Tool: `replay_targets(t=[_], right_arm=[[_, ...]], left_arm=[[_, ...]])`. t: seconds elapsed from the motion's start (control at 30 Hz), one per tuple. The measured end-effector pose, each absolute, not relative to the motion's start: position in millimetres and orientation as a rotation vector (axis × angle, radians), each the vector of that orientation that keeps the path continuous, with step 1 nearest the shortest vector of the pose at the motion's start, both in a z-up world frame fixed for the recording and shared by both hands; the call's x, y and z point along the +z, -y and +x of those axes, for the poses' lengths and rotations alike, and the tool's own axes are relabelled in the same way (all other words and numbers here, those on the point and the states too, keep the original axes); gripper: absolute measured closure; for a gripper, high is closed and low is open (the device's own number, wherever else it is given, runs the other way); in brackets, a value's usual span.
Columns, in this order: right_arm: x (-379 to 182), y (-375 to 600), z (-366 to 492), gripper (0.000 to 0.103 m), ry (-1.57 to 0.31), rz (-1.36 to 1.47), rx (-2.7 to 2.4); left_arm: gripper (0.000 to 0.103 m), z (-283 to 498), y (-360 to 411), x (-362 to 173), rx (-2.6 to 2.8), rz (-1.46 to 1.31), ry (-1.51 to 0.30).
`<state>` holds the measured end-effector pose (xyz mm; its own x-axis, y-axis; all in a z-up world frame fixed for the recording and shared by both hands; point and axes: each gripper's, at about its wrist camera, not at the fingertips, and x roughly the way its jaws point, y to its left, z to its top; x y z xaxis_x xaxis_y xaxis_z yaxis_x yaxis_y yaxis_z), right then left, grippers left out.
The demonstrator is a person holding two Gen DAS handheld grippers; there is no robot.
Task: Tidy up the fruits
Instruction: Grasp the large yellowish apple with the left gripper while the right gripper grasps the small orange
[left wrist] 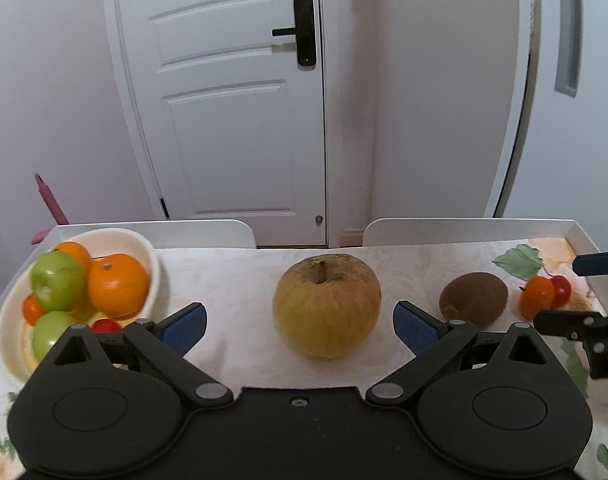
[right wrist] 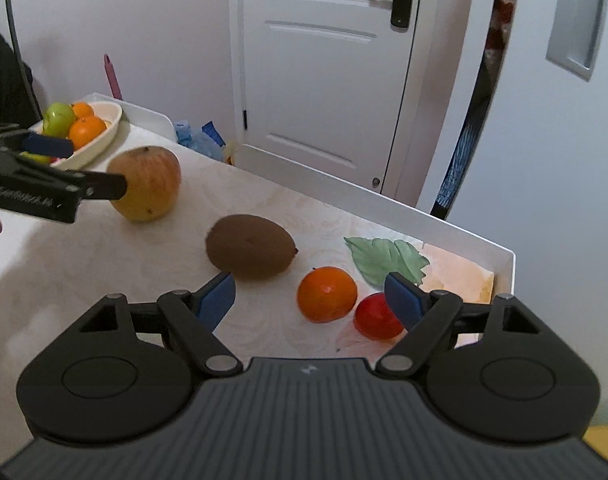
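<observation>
white door behind table (left wrist: 240, 280), left gripper (left wrist: 300, 320) fingers wide around apple (left wrist: 327, 305), right gripper (right wrist: 309, 296) fingers wide, empty, label blurred

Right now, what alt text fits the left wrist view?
The left gripper, fingers open, faces a large yellowish apple on a pale tablecloth. A white bowl of oranges and green fruit sits left; a kiwi and a small orange lie right.

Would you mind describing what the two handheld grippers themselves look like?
Both are matte black plastic: two round discs, slim linkage arms with silver pivots, and blue textured pads. The left gripper has a smooth body; the right gripper has a ribbed one. Small white lettering marks the left gripper's side.
</observation>
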<state>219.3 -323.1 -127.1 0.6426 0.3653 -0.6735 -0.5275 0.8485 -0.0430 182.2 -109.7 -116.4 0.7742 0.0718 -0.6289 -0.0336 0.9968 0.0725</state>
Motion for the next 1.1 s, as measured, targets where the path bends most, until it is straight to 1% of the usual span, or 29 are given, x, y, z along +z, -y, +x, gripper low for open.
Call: replay_targets(t=[0.1, 0.23, 0.3, 0.4, 0.47, 0.5, 0.53, 0.57, 1.1], right_arm=[[-133, 323, 224, 0.007, -0.704, -0.269, 0.533], [-139, 322, 229, 0.014, -0.707, -0.301, 0.553], [-142, 322, 230, 0.014, -0.704, -0.311, 0.561], [-143, 322, 231, 0.015, -0.695, -0.331, 0.572], [-143, 322, 233, 0.018, -0.692, -0.336, 0.576], [-143, 323, 233, 0.019, -0.691, -0.339, 0.580], [-143, 322, 234, 0.021, -0.689, -0.342, 0.582], [-143, 322, 234, 0.023, -0.687, -0.348, 0.584], [-148, 318, 240, 0.039, -0.702, -0.375, 0.599]], left_arm=[[0.002, 195, 112, -127, 0.061, 0.049, -0.697], [0.004, 207, 115, -138, 0.063, 0.032, -0.713], [0.004, 212, 116, -141, 0.064, 0.023, -0.717], [0.009, 216, 118, -145, 0.065, 0.007, -0.725], [0.010, 218, 118, -147, 0.062, 0.000, -0.726], [0.012, 219, 119, -147, 0.061, 0.001, -0.727], [0.019, 219, 119, -147, 0.059, 0.002, -0.729], [0.024, 220, 120, -148, 0.056, 0.002, -0.733], [0.024, 213, 119, -146, 0.052, 0.004, -0.736]])
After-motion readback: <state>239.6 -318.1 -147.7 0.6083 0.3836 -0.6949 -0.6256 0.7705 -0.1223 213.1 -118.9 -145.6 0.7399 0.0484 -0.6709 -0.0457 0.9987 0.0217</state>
